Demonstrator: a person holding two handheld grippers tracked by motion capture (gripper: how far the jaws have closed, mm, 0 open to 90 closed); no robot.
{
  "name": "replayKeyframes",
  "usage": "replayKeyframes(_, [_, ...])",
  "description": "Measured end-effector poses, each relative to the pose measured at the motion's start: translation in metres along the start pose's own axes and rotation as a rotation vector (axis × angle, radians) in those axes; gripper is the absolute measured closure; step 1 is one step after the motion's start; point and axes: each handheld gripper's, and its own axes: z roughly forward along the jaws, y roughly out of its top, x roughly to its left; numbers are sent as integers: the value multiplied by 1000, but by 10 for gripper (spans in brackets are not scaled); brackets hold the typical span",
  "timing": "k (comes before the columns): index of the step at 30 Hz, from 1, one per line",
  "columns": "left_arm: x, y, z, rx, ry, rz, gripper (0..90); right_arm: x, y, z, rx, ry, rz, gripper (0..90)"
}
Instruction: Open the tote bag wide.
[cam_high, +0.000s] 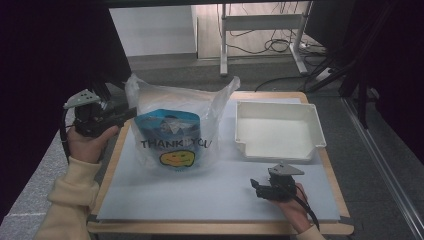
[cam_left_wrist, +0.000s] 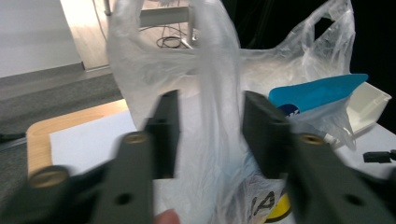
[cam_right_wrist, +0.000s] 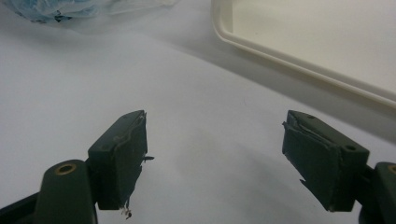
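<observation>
The plastic bag (cam_high: 176, 131), holding a blue pouch (cam_high: 167, 122), stands at ten o'clock on the worktop (cam_high: 220, 192). Its handle is straddled, apparently ungripped, by the wide left tongs (cam_left_wrist: 210, 133); thin film could slip. The right tongs (cam_right_wrist: 215, 158) are held wide, empty.

In the high view, the bag (cam_high: 175, 125) stands centre-left on the table (cam_high: 320, 227), the tray (cam_high: 277, 129) to its right; a pouch (cam_high: 167, 122) sits inside the bag.

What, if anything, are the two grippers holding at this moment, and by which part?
Nothing is gripped: the left gripper is open around the plastic bag's left handle, and the right gripper is open over the mat.
</observation>
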Motion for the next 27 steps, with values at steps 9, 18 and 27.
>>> replayKeyframes(9, [-3,-2,-2,-7,-13,33,872,-1,0,0,1,-7,-3,222])
replayKeyframes(18, [-3,-7,-11,-37,-7,31,900,-1,-1,0,5,-14,-3,222])
replayKeyframes(27, [-1,-18,-18,-63,-10,12,900,-1,-1,1,8,-17,-4,222])
